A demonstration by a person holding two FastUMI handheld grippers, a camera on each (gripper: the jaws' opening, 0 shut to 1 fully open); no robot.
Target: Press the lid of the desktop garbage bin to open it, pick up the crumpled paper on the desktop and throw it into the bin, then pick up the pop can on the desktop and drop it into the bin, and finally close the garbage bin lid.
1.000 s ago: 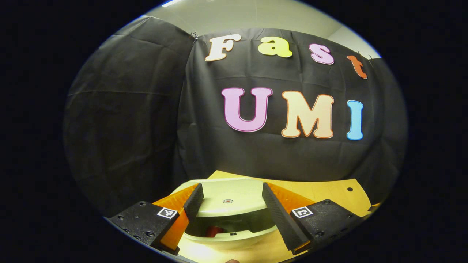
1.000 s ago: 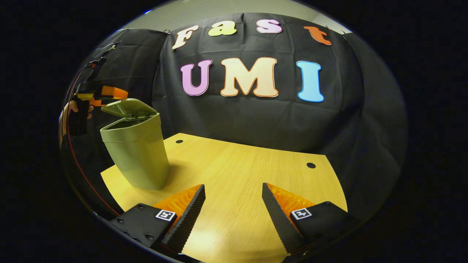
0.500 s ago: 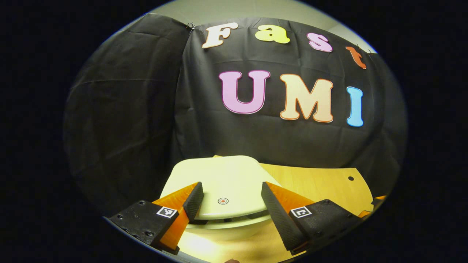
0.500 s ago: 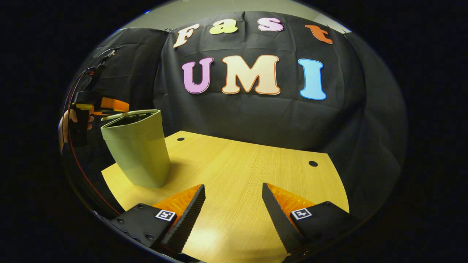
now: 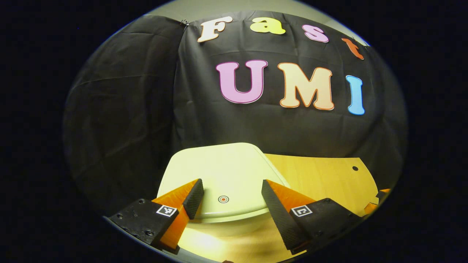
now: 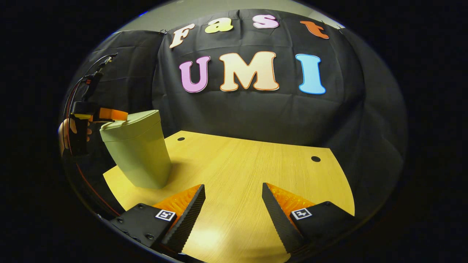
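Left gripper view: left gripper (image 5: pixel 229 199) sits at 6 o'clock, fingers spread apart with nothing between them, resting over the near edge of the lid (image 5: pixel 223 171). A second ago the lid stood tilted up, with a dark gap and something red visible inside the garbage bin (image 5: pixel 226 228); half a second ago the gap was a thin slit. Now the lid lies flat on the rim and no gap is visible. A small round mark on the lid shows between the two fingers. Whether the fingers touch the lid cannot be told from here. The wooden table (image 5: pixel 321 175) runs off toward 3 o'clock.

Right gripper view: at 9 o'clock the garbage bin (image 6: pixel 137 153) stands upright at the table's left end, its lid (image 6: pixel 131 122) down; a second ago the lid was raised at an angle, half a second ago nearly level. The left gripper (image 6: pixel 109 114) lies against the lid's far-left edge, held by a hand (image 6: pixel 67 129), lower than it was a second ago. Red cables (image 6: pixel 73 106) rise from it toward 10 o'clock. The right gripper (image 6: pixel 233 199) at 6 o'clock hangs over the bare table (image 6: pixel 248 164), fingers spread wide, unchanged across the three frames. The table has two small dark holes near its far edge.
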